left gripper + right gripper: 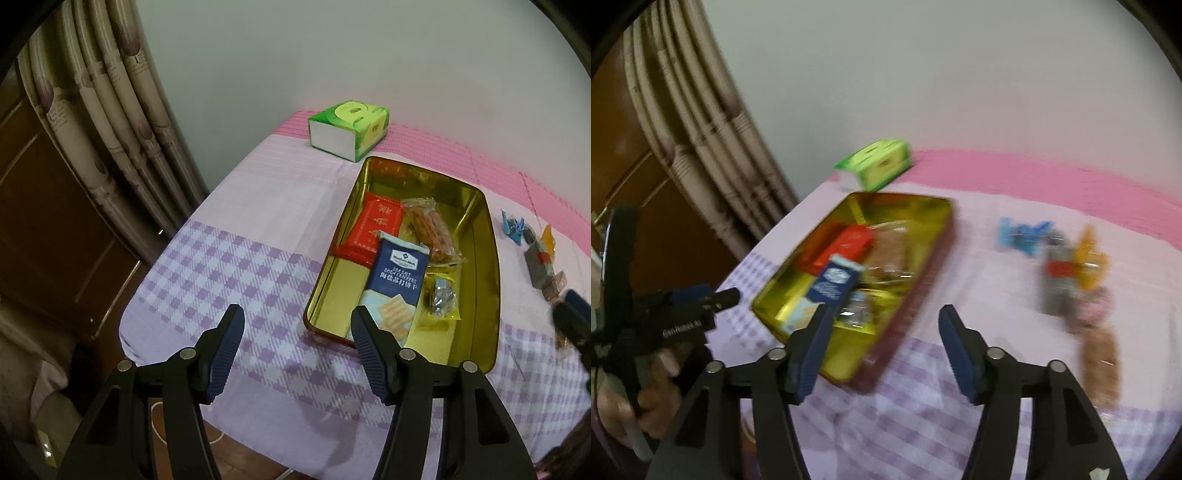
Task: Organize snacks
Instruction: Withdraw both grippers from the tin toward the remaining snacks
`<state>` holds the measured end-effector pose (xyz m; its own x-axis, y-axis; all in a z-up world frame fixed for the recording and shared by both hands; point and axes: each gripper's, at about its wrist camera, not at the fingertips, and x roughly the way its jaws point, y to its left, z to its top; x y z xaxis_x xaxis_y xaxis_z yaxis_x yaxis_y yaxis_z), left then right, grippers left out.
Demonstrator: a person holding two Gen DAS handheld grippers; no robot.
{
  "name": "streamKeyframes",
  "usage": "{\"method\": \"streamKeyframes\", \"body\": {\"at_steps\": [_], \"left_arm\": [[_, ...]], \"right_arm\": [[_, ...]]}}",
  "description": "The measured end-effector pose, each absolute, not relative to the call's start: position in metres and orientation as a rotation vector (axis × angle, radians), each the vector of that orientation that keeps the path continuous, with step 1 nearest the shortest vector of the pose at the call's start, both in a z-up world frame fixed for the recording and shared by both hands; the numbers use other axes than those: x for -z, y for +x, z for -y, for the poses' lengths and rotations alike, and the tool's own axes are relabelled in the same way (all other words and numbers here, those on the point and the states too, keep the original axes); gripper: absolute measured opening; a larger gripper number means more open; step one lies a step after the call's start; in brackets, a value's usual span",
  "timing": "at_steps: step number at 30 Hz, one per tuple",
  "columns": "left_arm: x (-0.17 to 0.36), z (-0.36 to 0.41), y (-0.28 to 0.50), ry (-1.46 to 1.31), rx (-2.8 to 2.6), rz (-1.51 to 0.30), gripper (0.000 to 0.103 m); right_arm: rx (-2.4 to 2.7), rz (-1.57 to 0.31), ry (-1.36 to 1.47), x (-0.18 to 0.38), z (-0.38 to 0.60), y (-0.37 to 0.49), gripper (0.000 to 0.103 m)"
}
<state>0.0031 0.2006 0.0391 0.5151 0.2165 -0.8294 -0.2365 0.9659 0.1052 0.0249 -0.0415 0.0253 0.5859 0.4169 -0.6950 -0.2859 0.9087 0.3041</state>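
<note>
The left tool (297, 332) hangs with its two ribbed blue fingers spread wide and nothing between them, just off the near left corner of the gold rectangular metal tin (480, 295); the right tool (882, 332) is likewise spread and empty, poised above the near end of the same tin and the bare cloth beside it, in a view smeared by motion. Inside the tin lie a red flat packet (373, 229), a navy and pale-blue box of soda crackers (397, 280) propped partly on it, a clear-wrapped reddish-brown bar (430, 232) and a small yellow-edged wrapped sweet (441, 299). The remaining loose snacks, a blue wrapped piece (1025, 232), a grey and red packet (1060, 280), an orange wrapper (1089, 262) and a brownish bar (1102, 365), sit in a tight cluster on the counter (229, 266) to the right of the tin, apart from it. The likely trouble, as I judge it, is that they lie so close that a wide tool pinching one may drag or scatter its neighbours, and the slick wrappers could slip out; a low approach could also clip the tin's raised wall and shove it. The near and left counter edges are close to the tin, so a pushed tin could slide off, whereas the far side by the green tissue pack (349, 129) has ample room
</note>
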Motion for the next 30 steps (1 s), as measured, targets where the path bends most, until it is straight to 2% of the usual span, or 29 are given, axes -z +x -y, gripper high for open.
{"method": "streamKeyframes", "body": {"at_steps": [9,17,24,28,30], "left_arm": [[-0.038,-0.192,0.003,0.034,-0.283,-0.991,0.062],[-0.038,-0.178,0.004,0.125,-0.291,-0.978,0.064],[-0.060,-0.152,0.005,0.142,-0.132,-0.970,0.064],[-0.083,-0.113,0.021,0.182,0.039,-0.977,0.064],[-0.097,-0.084,0.035,0.234,0.101,-0.945,0.064]], "right_arm": [[-0.098,-0.863,0.172,-0.003,0.158,0.008,0.068],[0.126,-0.919,0.189,0.035,0.245,0.000,0.069],[0.187,-0.940,0.182,0.054,0.279,-0.005,0.069],[0.193,-0.940,0.213,0.064,0.287,-0.006,0.069],[0.183,-0.924,0.219,0.063,0.287,-0.008,0.072]]}}
